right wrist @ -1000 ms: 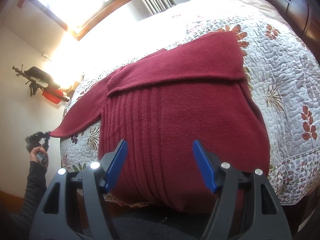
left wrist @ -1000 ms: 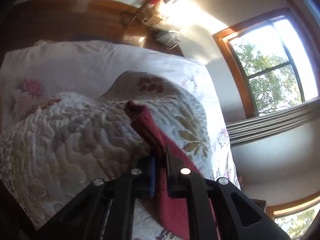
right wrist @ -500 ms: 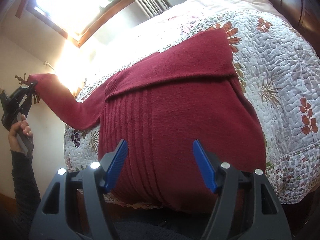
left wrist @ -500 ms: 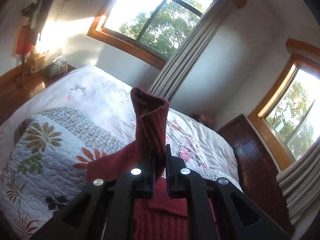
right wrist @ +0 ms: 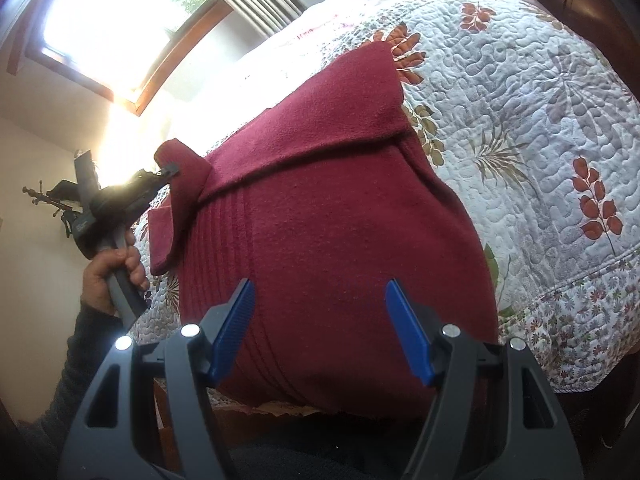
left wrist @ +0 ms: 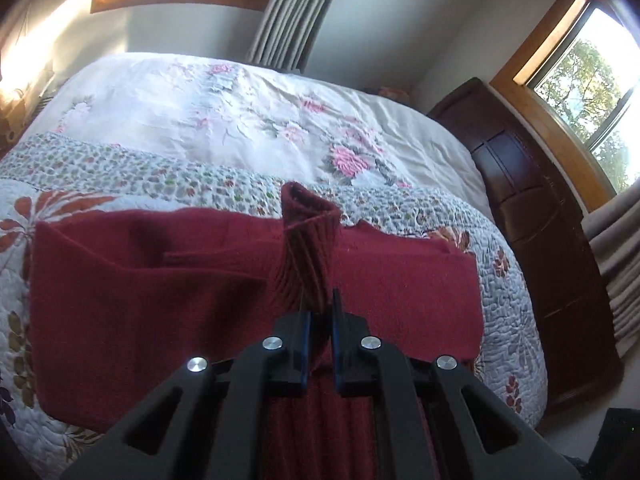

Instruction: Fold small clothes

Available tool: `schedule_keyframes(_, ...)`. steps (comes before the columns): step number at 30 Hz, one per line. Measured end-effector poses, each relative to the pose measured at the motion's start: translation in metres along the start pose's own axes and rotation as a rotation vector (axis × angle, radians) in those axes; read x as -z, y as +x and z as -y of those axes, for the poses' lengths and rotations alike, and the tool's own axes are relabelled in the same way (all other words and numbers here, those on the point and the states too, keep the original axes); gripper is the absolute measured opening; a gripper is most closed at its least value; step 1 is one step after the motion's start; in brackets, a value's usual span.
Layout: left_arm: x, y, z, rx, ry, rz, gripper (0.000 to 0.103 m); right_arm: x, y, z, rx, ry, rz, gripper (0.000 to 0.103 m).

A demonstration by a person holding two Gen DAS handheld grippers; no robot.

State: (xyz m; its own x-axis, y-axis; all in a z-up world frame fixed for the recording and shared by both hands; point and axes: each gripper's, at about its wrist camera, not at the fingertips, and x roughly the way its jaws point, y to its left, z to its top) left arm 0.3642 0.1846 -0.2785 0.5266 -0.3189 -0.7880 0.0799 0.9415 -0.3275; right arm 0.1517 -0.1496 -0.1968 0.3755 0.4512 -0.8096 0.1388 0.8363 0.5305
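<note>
Nearest in the right wrist view, the right gripper (right wrist: 320, 328) hangs with its two blue-padded jaws spread wide and nothing between them, poised over the near hem of the sweater (right wrist: 340, 220). In the left wrist view the left gripper (left wrist: 319, 334) has its jaws pinched almost together on the sleeve cuff (left wrist: 306, 232), which stands up from between them as a ribbed, open-mouthed tube.

The sweater is one dark red knit garment, soft and slightly fuzzy, lying flat on the quilt (right wrist: 520, 120) at the near edge of the bed, its hem hanging just over that edge. Vertical ribs run down its near left part. One sleeve is folded across the chest as a broad flat band reaching the far right corner; the other sleeve is lifted at the left by the left gripper (right wrist: 160, 174), with its loose part hanging down in a fold beside the body of the garment. A hand (right wrist: 112, 268) in a dark ribbed sleeve grips that tool's handle.

The quilt is white, stitched in a pebbly meandering pattern, printed with rust and olive leaf sprays and edged with a band of small flowers. Beyond it lies a smooth pale sheet (left wrist: 240, 112) with pink blossoms. Farther off stand dark wooden furniture (left wrist: 532, 208), grey pleated curtains (left wrist: 292, 12), and two wood-framed windows.
</note>
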Motion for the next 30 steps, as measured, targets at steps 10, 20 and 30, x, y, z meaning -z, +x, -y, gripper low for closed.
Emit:
schedule_keyframes(10,0.022,-0.010,0.009,0.034,-0.004,-0.026,0.055,-0.077,0.041,-0.030,-0.257,0.009,-0.077,0.090)
schedule_keyframes(20,0.114,-0.100,-0.052,0.037,-0.318,0.031,0.068,-0.168,0.188,-0.072,-0.447,0.107,-0.384,0.078)
schedule_keyframes(30,0.182,-0.119,-0.105,0.003,-0.592,0.010,0.069,-0.179,0.234,-0.096,-0.432,0.041,-0.477,0.068)
